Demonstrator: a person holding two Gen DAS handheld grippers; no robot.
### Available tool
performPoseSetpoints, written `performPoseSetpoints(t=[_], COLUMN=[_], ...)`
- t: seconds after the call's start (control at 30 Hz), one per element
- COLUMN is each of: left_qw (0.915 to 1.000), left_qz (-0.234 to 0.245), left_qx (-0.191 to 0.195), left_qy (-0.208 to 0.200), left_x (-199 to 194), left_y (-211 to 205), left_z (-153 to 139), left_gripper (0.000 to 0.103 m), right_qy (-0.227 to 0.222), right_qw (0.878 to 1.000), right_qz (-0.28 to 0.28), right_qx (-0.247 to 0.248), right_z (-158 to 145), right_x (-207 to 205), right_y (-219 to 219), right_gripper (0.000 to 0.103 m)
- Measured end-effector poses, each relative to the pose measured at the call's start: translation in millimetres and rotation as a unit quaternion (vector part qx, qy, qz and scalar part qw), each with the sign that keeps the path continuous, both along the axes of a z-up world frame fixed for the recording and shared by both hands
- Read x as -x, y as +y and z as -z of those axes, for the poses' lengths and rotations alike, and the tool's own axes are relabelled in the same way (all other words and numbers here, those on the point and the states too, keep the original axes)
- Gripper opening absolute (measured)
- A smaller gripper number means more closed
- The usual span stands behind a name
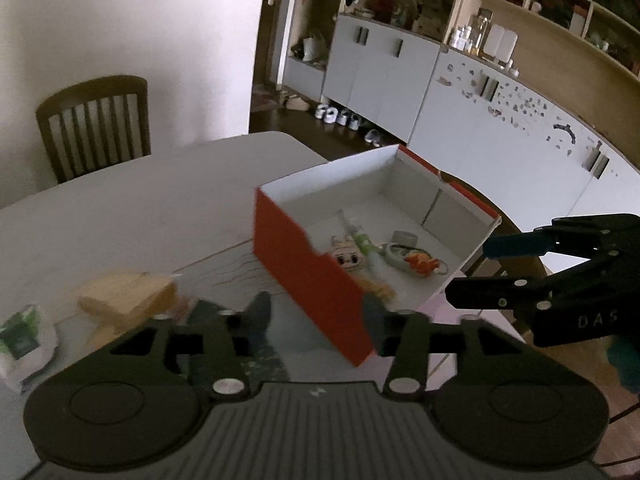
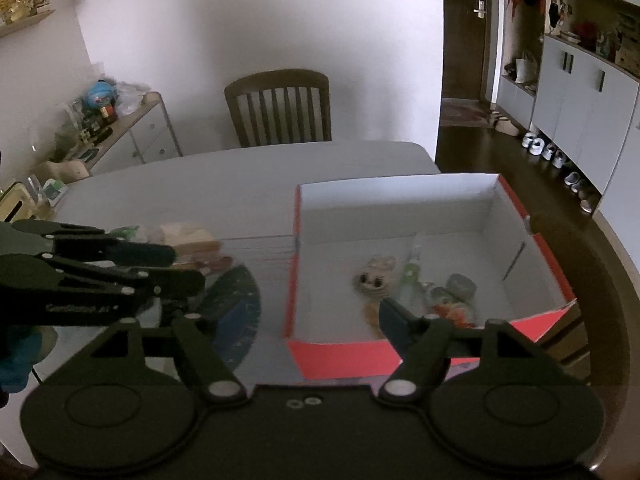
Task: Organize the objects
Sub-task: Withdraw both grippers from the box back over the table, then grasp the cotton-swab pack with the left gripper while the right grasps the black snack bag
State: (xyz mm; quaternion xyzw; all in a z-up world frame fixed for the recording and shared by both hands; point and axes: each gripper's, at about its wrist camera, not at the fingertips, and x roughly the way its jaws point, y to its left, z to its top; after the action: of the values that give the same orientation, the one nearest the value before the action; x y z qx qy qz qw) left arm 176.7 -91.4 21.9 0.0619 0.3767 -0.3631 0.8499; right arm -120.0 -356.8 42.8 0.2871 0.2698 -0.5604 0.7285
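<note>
A red cardboard box (image 1: 304, 280) (image 2: 340, 356), white inside, stands open on the table. In it lie a plush doll (image 1: 347, 258) (image 2: 374, 278), a green tube (image 1: 362, 242), an orange toy (image 1: 422, 264) and a grey round piece (image 1: 404, 236). My left gripper (image 1: 316, 316) is open at the box's near corner, with the red wall running between its fingers and nothing gripped. My right gripper (image 2: 286, 316) is open too, wide across the box's near left corner; its right fingertip (image 2: 392, 316) is over the box's inside. Each gripper shows in the other's view (image 1: 486, 270) (image 2: 176, 268).
Left of the box lie a pale wooden block (image 1: 124, 300) (image 2: 192, 236), a white bag with a green label (image 1: 24, 336) and a dark round mat (image 2: 236, 312). A wooden chair (image 1: 94, 128) (image 2: 280, 108) stands at the white table's (image 1: 120, 208) far side. White cabinets (image 1: 500, 140) line the right.
</note>
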Motion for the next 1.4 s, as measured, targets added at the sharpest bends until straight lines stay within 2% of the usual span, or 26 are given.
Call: performPoseSetpoints(t=[0.07, 0.17, 0.2, 0.33, 0.5, 0.57, 0.77, 0.83, 0.87, 0.9, 1.4], left_qw=[0.9999, 0.9998, 0.9997, 0.9994, 0.9992, 0.9992, 0.9991, 0.9990, 0.9989, 0.9988, 0.9962], left_qz=[-0.007, -0.014, -0.017, -0.027, -0.035, -0.037, -0.042, -0.044, -0.046, -0.048, -0.075], left_qx=[-0.001, 0.000, 0.002, 0.001, 0.008, 0.009, 0.008, 0.005, 0.005, 0.004, -0.039], left_qy=[-0.009, -0.014, -0.016, -0.019, -0.017, -0.013, 0.005, 0.003, 0.003, 0.002, 0.022], left_x=[3.5, 6.0, 6.9, 7.9, 7.3, 6.3, 3.9, 3.9, 3.7, 3.9, -5.2], left_y=[13.6, 33.2, 40.7, 65.3, 93.7, 105.5, 136.8, 146.1, 151.0, 154.4, 174.6], left_z=[-0.6, 0.2, 0.4, 2.8, 8.8, 12.9, 31.4, 37.6, 41.2, 43.5, 111.1], left_gripper=[0.053, 0.068, 0.070, 0.071, 0.078, 0.082, 0.084, 0.091, 0.100, 0.103, 0.103], right_qy=[-0.005, -0.007, -0.008, -0.013, -0.017, -0.014, -0.004, 0.000, 0.002, 0.005, 0.060], right_qw=[1.000, 1.000, 1.000, 1.000, 1.000, 1.000, 1.000, 1.000, 1.000, 1.000, 0.996], right_qz=[0.001, 0.000, 0.000, 0.000, -0.001, -0.001, -0.001, -0.002, -0.004, -0.006, -0.026], right_qx=[-0.002, -0.001, 0.000, -0.001, -0.004, -0.006, -0.016, -0.020, -0.021, -0.024, -0.061], right_z=[1.6, 2.3, 3.1, 5.6, 11.2, 14.1, 26.2, 30.3, 32.0, 34.3, 81.1], right_x=[-10.8, -25.2, -30.6, -48.0, -70.8, -78.9, -104.0, -111.5, -115.4, -119.4, -173.4], right_y=[2.2, 5.0, 5.9, 8.3, 8.3, 7.9, 2.4, -1.5, -3.1, -5.5, -45.4], right_gripper=[0.074, 0.075, 0.076, 0.078, 0.080, 0.081, 0.081, 0.081, 0.081, 0.081, 0.081])
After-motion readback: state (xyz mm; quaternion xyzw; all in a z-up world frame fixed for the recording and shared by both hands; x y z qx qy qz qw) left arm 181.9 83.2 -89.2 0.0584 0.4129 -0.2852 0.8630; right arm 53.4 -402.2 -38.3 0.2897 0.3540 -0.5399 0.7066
